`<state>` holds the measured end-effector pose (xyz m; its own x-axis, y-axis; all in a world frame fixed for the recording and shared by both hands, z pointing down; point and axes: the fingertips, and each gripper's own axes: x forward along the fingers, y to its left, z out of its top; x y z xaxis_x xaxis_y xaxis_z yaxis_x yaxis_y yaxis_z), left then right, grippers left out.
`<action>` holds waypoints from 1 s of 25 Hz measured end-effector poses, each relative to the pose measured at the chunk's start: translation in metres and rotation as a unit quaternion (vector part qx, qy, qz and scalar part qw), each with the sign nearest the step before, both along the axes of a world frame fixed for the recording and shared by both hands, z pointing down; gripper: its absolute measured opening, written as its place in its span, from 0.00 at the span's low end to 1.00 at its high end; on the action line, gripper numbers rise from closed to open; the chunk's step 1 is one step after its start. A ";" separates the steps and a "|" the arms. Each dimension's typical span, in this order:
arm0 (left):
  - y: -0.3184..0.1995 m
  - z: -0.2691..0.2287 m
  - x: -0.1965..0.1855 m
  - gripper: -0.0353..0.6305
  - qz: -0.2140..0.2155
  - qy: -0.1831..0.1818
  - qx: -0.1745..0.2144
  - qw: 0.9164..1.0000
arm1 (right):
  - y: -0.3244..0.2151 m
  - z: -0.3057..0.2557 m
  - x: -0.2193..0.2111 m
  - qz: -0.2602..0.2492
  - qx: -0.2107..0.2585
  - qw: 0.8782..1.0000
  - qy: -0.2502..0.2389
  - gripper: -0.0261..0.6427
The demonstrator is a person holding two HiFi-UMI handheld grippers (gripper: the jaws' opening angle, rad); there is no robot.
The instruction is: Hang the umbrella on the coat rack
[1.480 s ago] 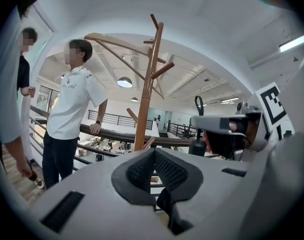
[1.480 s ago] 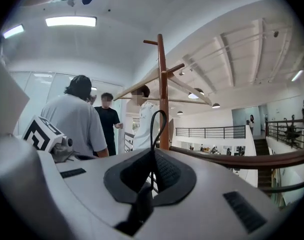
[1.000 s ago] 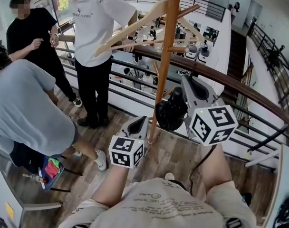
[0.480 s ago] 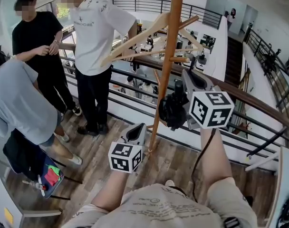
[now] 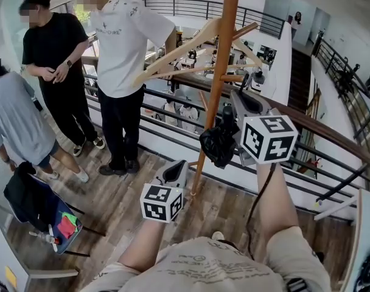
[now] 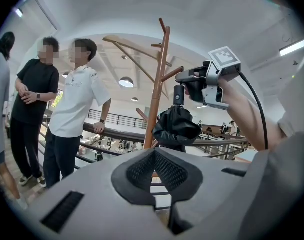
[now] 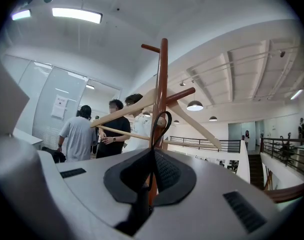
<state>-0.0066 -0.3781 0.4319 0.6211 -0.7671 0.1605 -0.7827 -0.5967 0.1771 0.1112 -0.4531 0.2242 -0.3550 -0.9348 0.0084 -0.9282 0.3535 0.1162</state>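
The left tongs (image 5: pixel 178 166) are held low near the foot of the coat rack (image 5: pixel 216 90), jaws together and nothing between them. The right tongs (image 5: pixel 232 102) are held higher and about level, jaws closed on the strap loop (image 7: pixel 162 120) of the umbrella (image 5: pixel 218 145). The umbrella is black and folded, and it hangs below the right tongs, just beside the rack's wooden pole; contact with the pole cannot be confirmed. In the right gripper view the loop rises in front of the pole at the height of a short peg; whether it is over that peg cannot be determined. A wooden hanger (image 5: pixel 173 50) hangs on the rack above. Behind the rack runs a railing (image 5: pixel 331 132). Three bystanders (image 5: pixel 121 72) stand on the plank floor (image 5: pixel 124 193) to the left.
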 end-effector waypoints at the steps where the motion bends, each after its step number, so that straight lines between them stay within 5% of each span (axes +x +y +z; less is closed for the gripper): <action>1: 0.000 0.000 -0.001 0.06 -0.001 0.001 0.000 1.000 | 0.000 0.000 -0.001 0.000 -0.002 1.000 0.000 0.05; 10: 0.005 -0.001 -0.010 0.06 -0.009 0.002 0.000 1.000 | 0.000 -0.004 -0.012 0.017 0.002 0.999 0.040 0.05; 18: 0.007 0.004 -0.016 0.06 -0.012 0.004 -0.006 1.000 | -0.001 -0.009 -0.003 0.022 -0.043 0.998 -0.028 0.05; 25: 0.007 0.006 -0.015 0.06 -0.008 0.008 -0.009 1.000 | -0.003 -0.004 -0.005 0.026 -0.059 0.998 0.000 0.05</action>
